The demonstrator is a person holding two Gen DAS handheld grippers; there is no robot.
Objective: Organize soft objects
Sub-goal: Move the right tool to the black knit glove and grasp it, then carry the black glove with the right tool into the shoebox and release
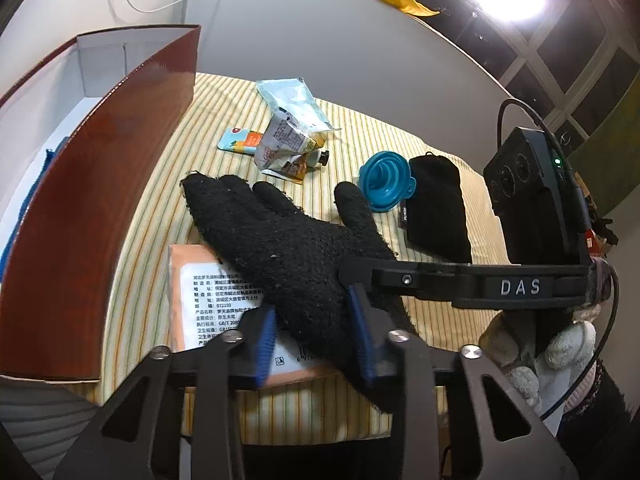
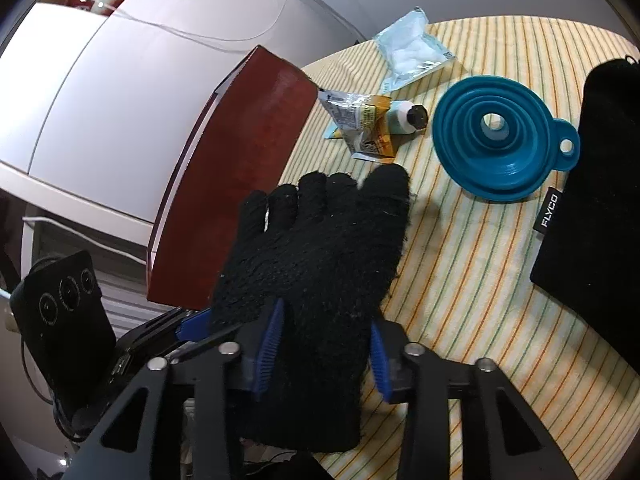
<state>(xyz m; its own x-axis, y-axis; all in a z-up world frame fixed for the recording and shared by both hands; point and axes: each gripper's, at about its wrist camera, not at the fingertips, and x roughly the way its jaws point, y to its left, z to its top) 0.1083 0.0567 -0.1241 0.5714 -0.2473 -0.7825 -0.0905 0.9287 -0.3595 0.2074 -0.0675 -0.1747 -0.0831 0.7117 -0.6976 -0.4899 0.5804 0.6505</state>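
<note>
Both claws, left claw and right claw, pinch the black glove

Surface: yellow striped cloth. On it: red-brown open box at left edge, orange tissue pack, crumpled snack wrapper, clear packet of white cotton, small tube with dark cap, teal collapsible funnel, black FLYCO pouch at right.

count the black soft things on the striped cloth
2. The black knit glove lies near the red box, with both grippers closed on its cuff. The black pouch lies at the right, beside the blue funnel. More may be hidden.
</note>
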